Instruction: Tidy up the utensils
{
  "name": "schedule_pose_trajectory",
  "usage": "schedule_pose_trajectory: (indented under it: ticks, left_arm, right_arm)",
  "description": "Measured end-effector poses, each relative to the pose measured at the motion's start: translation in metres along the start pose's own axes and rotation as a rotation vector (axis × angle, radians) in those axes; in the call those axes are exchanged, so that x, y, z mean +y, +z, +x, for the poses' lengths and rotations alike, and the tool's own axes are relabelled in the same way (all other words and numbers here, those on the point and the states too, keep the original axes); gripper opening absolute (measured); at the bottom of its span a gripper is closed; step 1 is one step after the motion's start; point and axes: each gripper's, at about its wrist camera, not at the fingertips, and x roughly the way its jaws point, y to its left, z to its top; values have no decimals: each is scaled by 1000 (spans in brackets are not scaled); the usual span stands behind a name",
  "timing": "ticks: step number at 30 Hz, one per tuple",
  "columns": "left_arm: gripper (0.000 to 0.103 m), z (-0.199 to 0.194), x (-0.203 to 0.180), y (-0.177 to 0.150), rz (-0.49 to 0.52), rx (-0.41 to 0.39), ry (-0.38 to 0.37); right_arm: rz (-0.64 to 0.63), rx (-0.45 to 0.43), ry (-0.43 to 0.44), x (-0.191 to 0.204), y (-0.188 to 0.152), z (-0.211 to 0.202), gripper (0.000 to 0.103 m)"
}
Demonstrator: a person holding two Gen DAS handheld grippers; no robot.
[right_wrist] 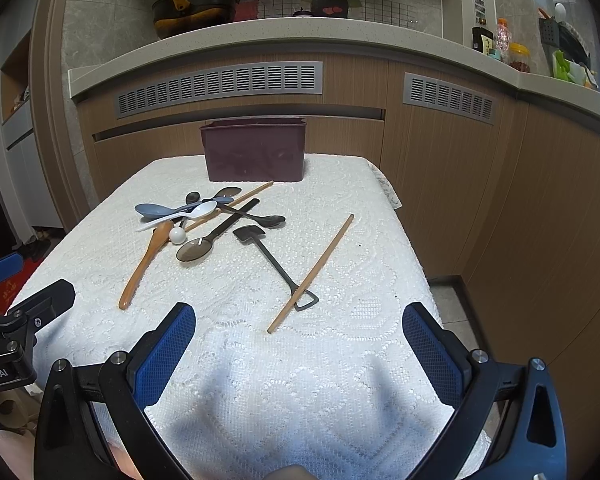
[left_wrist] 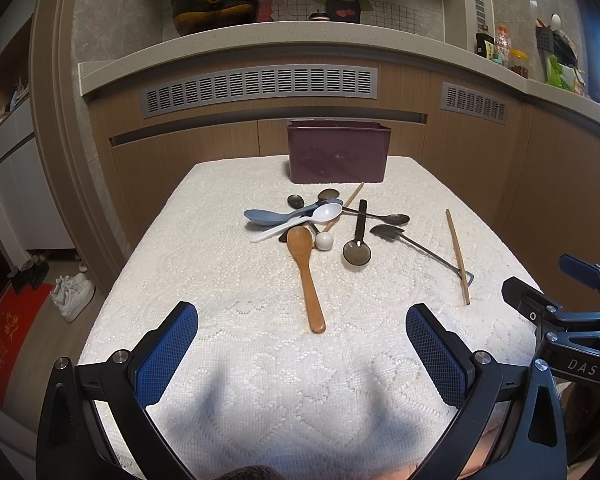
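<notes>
A dark purple bin [left_wrist: 338, 156] [right_wrist: 255, 152] stands at the far end of the white cloth-covered table [left_wrist: 228, 280]. In front of it lies a heap of utensils: a wooden spoon [left_wrist: 307, 276] [right_wrist: 146, 262], a white spoon [left_wrist: 300, 222] [right_wrist: 188, 215], a blue spoon [left_wrist: 272, 216], dark spoons [left_wrist: 357, 250] [right_wrist: 204, 244], a small black shovel-shaped spoon [left_wrist: 416, 248] [right_wrist: 274, 264] and a loose wooden chopstick [left_wrist: 457, 256] [right_wrist: 312, 274]. My left gripper [left_wrist: 302, 318] hovers open near the table's front, short of the wooden spoon's handle. My right gripper [right_wrist: 299, 318] is open too, just short of the chopstick's near end.
Behind the table runs a wooden cabinet with grey vents [left_wrist: 260, 86] under a counter carrying a dark pot [left_wrist: 214, 6], bottles and jars [left_wrist: 504, 50]. White shoes [left_wrist: 74, 294] and a red mat [left_wrist: 8, 340] lie on the floor at left. The table's right edge [right_wrist: 416, 256] drops to floor.
</notes>
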Motion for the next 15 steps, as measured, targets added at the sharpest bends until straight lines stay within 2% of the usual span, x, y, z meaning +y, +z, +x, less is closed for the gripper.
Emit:
schedule_pose_trajectory:
  ticks: [15]
  left_arm:
    - [103, 2, 0, -2, 6, 14, 3]
  right_arm:
    - [-3, 4, 3, 0, -1, 2, 103]
